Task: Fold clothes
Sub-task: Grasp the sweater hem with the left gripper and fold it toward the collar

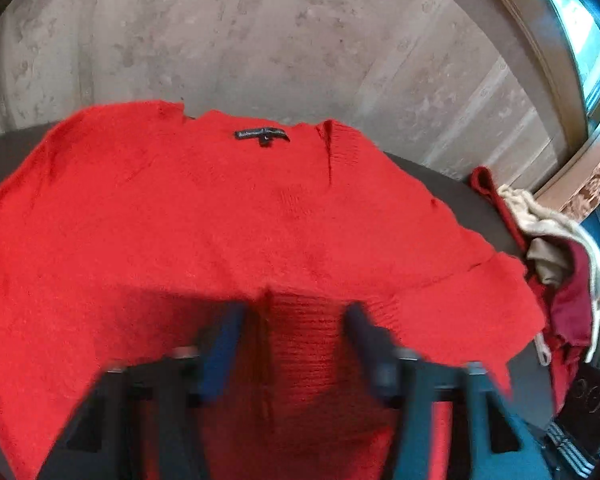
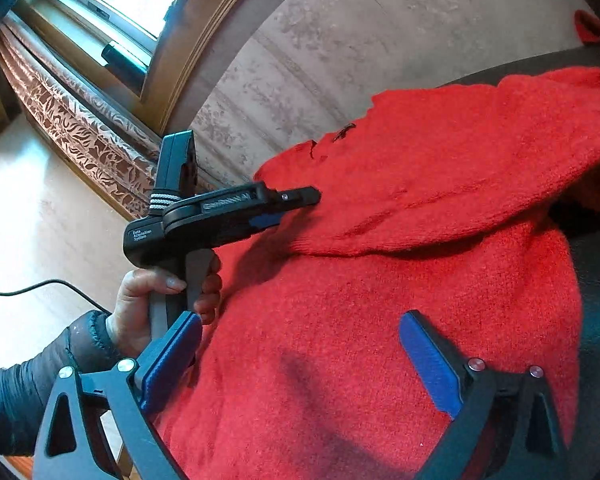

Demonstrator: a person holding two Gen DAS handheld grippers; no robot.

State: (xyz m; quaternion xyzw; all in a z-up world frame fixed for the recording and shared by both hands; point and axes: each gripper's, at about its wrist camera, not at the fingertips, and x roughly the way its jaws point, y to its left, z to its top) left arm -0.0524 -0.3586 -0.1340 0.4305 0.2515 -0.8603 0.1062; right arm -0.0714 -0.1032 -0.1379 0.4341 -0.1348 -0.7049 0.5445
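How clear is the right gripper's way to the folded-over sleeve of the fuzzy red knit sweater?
Probably clear. The right gripper hangs open over the body of the sweater, and the sleeve lies just ahead with nothing between. The left gripper sits only at its cuff end.

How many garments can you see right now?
3 that I can tell: the red sweater spread out in front, plus a cream garment and a dark red one bunched together to its right. More may be hidden beneath those two.
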